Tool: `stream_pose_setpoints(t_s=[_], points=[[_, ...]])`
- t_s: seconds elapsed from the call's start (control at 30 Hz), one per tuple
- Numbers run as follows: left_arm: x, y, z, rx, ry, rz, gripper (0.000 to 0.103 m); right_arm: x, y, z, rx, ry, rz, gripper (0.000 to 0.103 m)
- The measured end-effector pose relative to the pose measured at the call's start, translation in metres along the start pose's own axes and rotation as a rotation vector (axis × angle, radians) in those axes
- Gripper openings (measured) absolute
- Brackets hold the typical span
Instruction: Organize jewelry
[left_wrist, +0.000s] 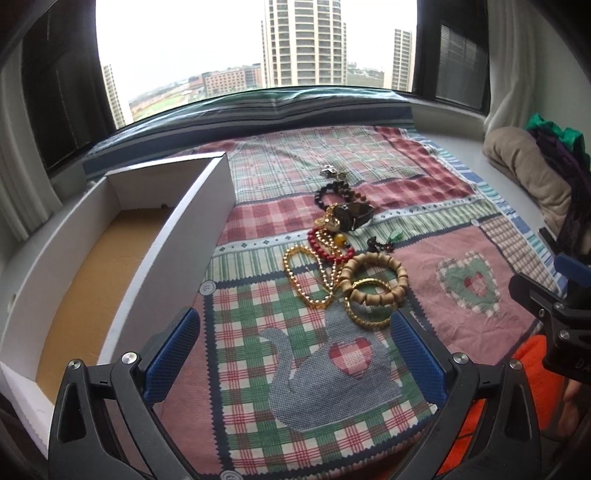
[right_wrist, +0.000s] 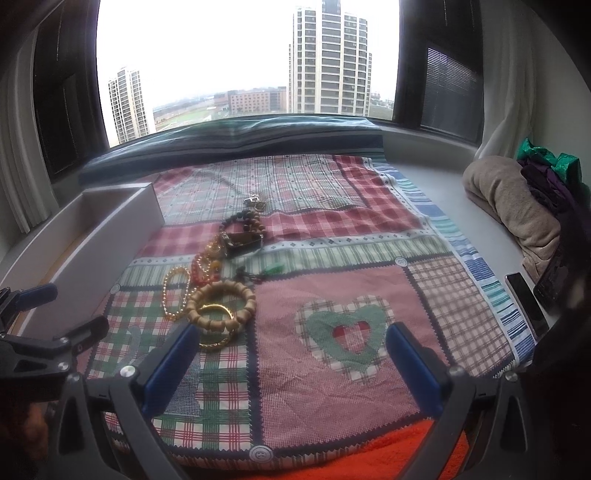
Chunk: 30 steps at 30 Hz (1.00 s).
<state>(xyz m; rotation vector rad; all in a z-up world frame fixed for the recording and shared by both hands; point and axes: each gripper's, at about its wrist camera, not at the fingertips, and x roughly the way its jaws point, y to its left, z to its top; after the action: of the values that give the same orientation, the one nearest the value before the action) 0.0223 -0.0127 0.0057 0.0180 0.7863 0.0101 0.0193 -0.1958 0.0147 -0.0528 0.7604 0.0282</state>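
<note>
Wooden-bead bracelet (left_wrist: 375, 277) overlaps a gold bangle (left_wrist: 367, 306) — red beads (left_wrist: 328, 245) behind.

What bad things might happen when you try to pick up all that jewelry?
The wooden bead bracelet lies on top of the gold bangle, so lifting one may drag the other along. The gold bead chain tangles with the red bead bracelet; pulling it could tug the whole pile. The white box stands off to the left, so a loosely held piece might drop on the way. Both the left tool and right tool are open and empty.
</note>
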Motion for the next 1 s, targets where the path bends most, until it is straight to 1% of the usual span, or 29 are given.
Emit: stream_pose_setpoints(t_s=[0.03,0.07,0.1,0.2,0.27,0.33,0.4,0.6,0.8,0.87,1.0], points=[[-0.004,0.002,0.0,-0.018,-0.03,0.004,0.102,0.001,0.0,-0.001,0.001,0.002,0.002,0.103],[-0.006,0.001,0.001,-0.006,-0.043,0.0,0.102,0.001,0.001,-0.001,0.002,0.004,0.003,0.103],[-0.006,-0.002,0.003,0.026,-0.045,-0.001,0.102,0.002,0.002,-0.002,0.002,0.007,0.006,0.103],[-0.002,-0.012,0.004,0.103,-0.03,0.038,0.102,0.004,0.003,-0.005,0.004,0.018,0.025,0.103],[0.003,-0.015,0.003,0.122,-0.004,0.06,0.102,0.005,0.004,-0.006,0.006,0.023,0.038,0.103],[0.01,-0.013,0.004,0.113,0.037,0.061,0.102,0.005,0.006,-0.007,0.002,0.024,0.046,0.103],[0.014,-0.009,0.003,0.093,0.054,0.049,0.102,0.006,0.007,-0.008,0.0,0.026,0.044,0.103],[0.018,-0.002,0.006,0.07,0.039,0.042,0.102,0.011,0.009,-0.008,0.013,0.046,0.054,0.103],[0.021,0.004,0.009,0.048,0.03,0.028,0.102,0.017,0.019,-0.005,-0.005,0.051,0.097,0.103],[0.024,0.007,0.008,0.041,0.04,0.028,0.102,0.019,0.022,-0.004,-0.013,0.053,0.102,0.103],[0.037,0.012,0.004,0.018,0.09,0.014,0.102,0.023,0.023,-0.003,-0.021,0.063,0.096,0.103]])
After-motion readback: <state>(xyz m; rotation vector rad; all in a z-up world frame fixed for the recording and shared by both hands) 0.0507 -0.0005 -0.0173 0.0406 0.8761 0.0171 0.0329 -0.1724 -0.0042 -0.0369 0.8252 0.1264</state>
